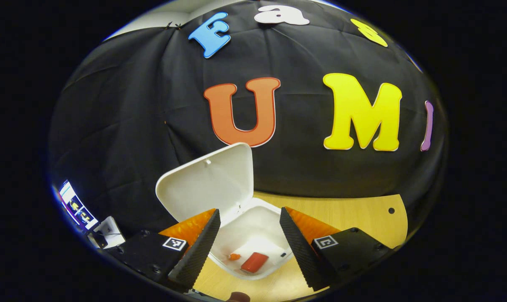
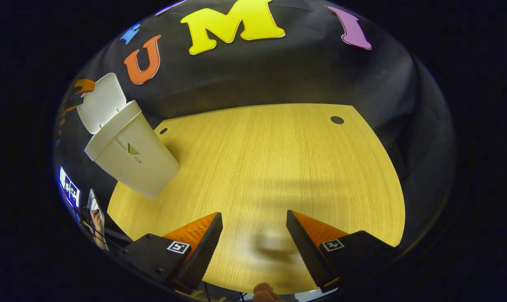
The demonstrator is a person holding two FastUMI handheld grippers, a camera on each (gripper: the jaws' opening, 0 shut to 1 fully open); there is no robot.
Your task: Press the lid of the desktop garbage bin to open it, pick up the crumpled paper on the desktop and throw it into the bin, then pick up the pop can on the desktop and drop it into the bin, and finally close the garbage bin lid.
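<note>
Hovering over open bin [image 1: 253,235], left gripper [image 1: 249,239] wide, empty; lid [image 1: 207,184] up at 11 o'clock, pop can [image 1: 254,262] inside. Right gripper [image 2: 253,247] wide, empty above table [image 2: 278,159]; bin at 10 o'clock.

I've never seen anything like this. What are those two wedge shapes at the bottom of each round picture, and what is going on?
Those wedges are the two fingers of a hand-held gripper; a person carries one in each hand, with a camera on each. In the left gripper view, the left hand-held gripper hangs open above a white bin whose lid is up; a red can-like thing lies inside. In the right gripper view, the right hand-held gripper is open over the wooden table, holding nothing, with the same bin off to its left.
</note>
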